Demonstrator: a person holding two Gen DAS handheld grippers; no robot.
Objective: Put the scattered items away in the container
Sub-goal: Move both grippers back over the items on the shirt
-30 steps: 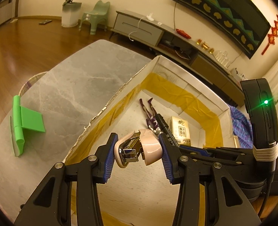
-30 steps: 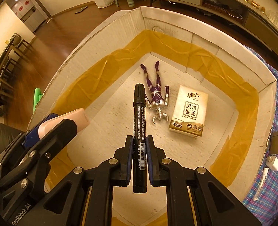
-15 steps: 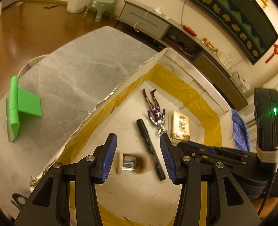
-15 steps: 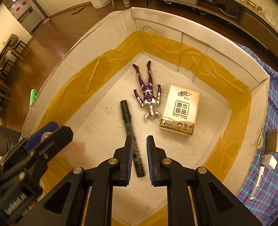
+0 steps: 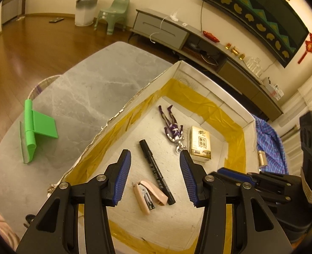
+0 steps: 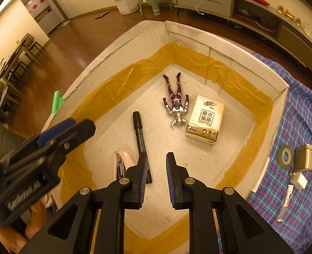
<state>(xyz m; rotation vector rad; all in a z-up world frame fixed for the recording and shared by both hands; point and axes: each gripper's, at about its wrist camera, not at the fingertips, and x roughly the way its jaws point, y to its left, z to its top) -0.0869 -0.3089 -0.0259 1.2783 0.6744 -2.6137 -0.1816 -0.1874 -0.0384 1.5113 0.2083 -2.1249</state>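
My left claw (image 5: 155, 176) hangs wide apart over the box (image 5: 198, 72) with nothing between its blue pads (image 5: 122, 175). Just below it on the box floor lies the pink stapler (image 5: 149, 194), slanted, its metal side up. The black marker (image 5: 156, 170) lies touching the stapler's far side and runs away from the claw toward the far corner. Past the marker's cap lies a purple and silver toy figure (image 5: 173, 130) on its back, feet pointing away from me, and just to its right a pack of tissues (image 5: 199, 146) lies flat. Out to the left of the box, on the grey stone table (image 5: 88, 89), sits a green plastic stand (image 5: 34, 134), well apart from the box.

My right claw (image 6: 157, 178) also hangs over the box, its jaws opening with only a narrow gap and nothing gripped between them. The marker (image 6: 139, 129) lies on the floor under its left pad, running away from me; the stapler (image 6: 122, 162) is just left of that. Farther out are the figure (image 6: 176, 102) and the tissues (image 6: 205, 119). To the right, beyond the box wall (image 6: 279, 97), a checked cloth (image 6: 304, 114) carries a roll of green tape (image 6: 285, 155), a small tin (image 6: 305, 157) and a white plug (image 6: 298, 180).
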